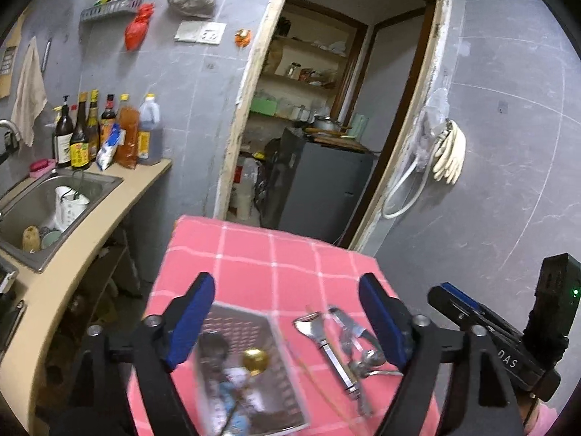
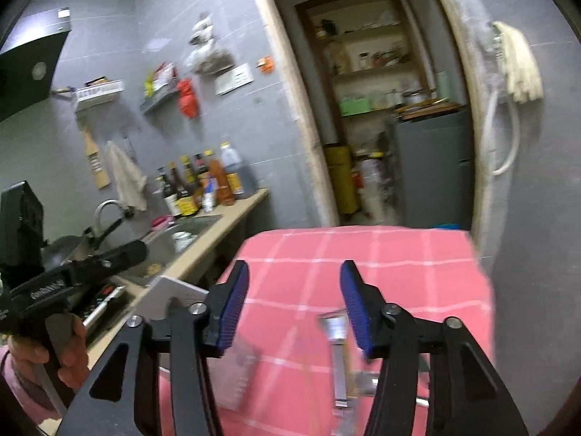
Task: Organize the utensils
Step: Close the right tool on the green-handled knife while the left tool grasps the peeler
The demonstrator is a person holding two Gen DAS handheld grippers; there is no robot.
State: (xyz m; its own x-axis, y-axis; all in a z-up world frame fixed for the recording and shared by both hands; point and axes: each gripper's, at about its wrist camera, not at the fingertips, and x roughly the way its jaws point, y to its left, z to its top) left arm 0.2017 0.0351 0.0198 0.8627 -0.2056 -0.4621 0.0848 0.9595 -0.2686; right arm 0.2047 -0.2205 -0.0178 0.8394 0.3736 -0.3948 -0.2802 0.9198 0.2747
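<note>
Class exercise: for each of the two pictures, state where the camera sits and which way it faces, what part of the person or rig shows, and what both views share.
Left wrist view: sits on the left hand-held gripper, faces the pink checked tablecloth, container, loose utensils; right hand-held gripper at the right edge.
Right wrist view: sits on the right hand-held gripper, faces the same table; left hand shows.
Shared: tablecloth, sink counter, doorway.

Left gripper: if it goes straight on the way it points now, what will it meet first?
Probably the pink tablecloth between the clear container and the utensils; the open left gripper holds nothing. Depth is unclear.
</note>
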